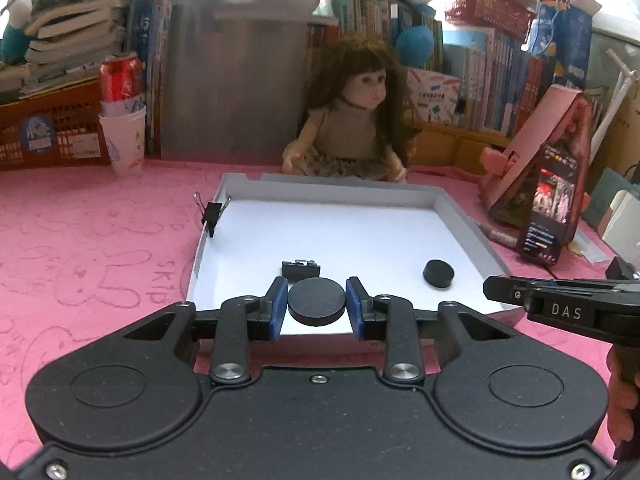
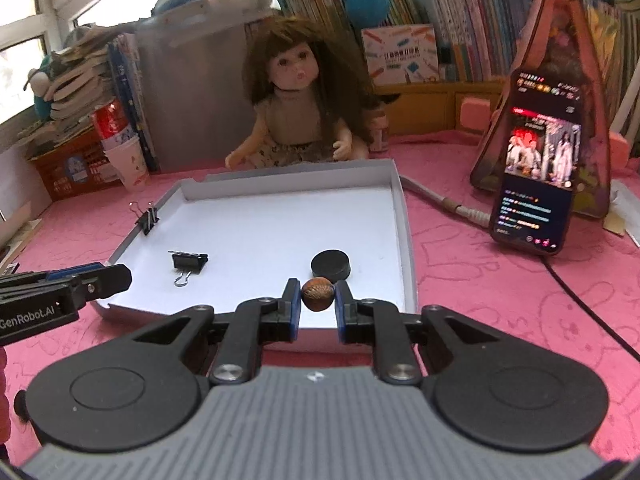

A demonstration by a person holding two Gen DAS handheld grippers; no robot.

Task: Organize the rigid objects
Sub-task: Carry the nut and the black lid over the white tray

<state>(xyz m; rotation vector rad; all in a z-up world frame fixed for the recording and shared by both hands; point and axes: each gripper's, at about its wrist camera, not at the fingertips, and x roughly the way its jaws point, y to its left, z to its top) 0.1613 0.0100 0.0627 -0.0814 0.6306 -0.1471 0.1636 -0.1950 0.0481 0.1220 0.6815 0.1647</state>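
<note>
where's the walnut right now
In the right wrist view the walnut is pinched in the right gripper, above the white tray's near edge, just in front of a black disc.

Shallow tray (image 2: 402,216) on table, doll (image 2: 296,108) at twelve o'clock behind it, phone (image 2: 536,184) at two o'clock, binder clip (image 2: 190,261) and puck (image 2: 331,264) inside.

Soft daylight enters from windows (image 2: 24,40) far behind the claws, the white tray floor (image 1: 340,232) glares, backgrounds blur, and fisheye edges bend darkly
</note>
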